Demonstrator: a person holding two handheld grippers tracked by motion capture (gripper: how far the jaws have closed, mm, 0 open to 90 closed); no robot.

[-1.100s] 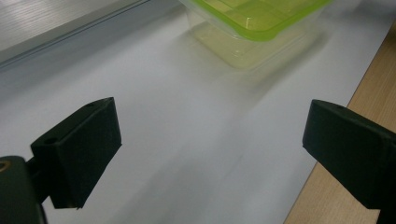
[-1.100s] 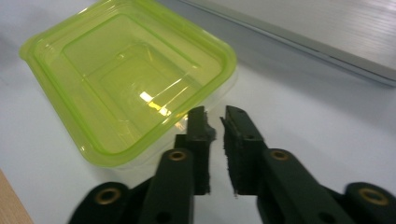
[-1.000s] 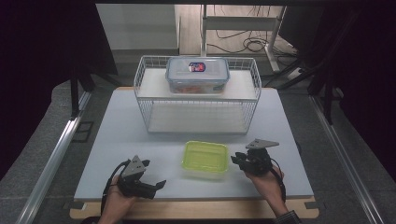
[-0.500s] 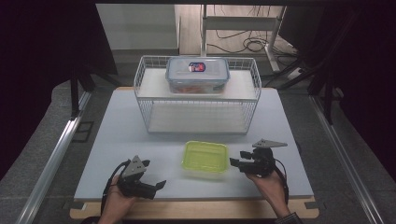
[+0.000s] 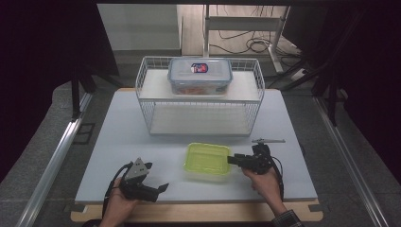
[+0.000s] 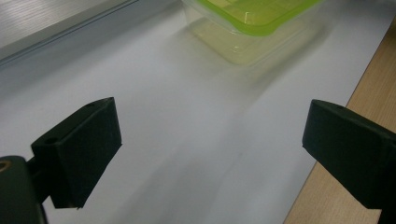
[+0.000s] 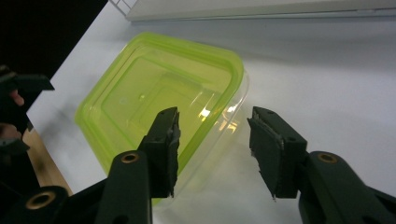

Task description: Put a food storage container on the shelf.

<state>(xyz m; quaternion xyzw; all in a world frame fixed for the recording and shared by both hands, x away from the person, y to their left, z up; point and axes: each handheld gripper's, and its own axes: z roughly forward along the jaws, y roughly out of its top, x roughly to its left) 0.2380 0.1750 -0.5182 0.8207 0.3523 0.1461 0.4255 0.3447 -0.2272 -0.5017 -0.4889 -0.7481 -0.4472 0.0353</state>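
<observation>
A clear plastic container with a lime-green lid (image 5: 208, 161) (image 7: 154, 93) (image 6: 247, 18) sits on the white table (image 5: 142, 137), near the front. My right gripper (image 5: 231, 160) (image 7: 212, 135) is at its right edge. One jaw hangs over the lid, the other stands just outside the clear wall, so the rim lies between them. The jaws have just been closing, but a gap shows at the pads. My left gripper (image 5: 158, 184) (image 6: 210, 140) rests at the front left, jaws wide open over bare table with nothing between them.
A white wire basket rack (image 5: 198, 101) stands behind the container. On its upper shelf is a clear lock-lid box (image 5: 200, 75) with a blue-rimmed lid. The table's wooden front edge (image 5: 198, 213) runs just behind both hands.
My right gripper dipped toward me, then came back and edged left onto the container's right rim. The left gripper and the container have stayed put.
</observation>
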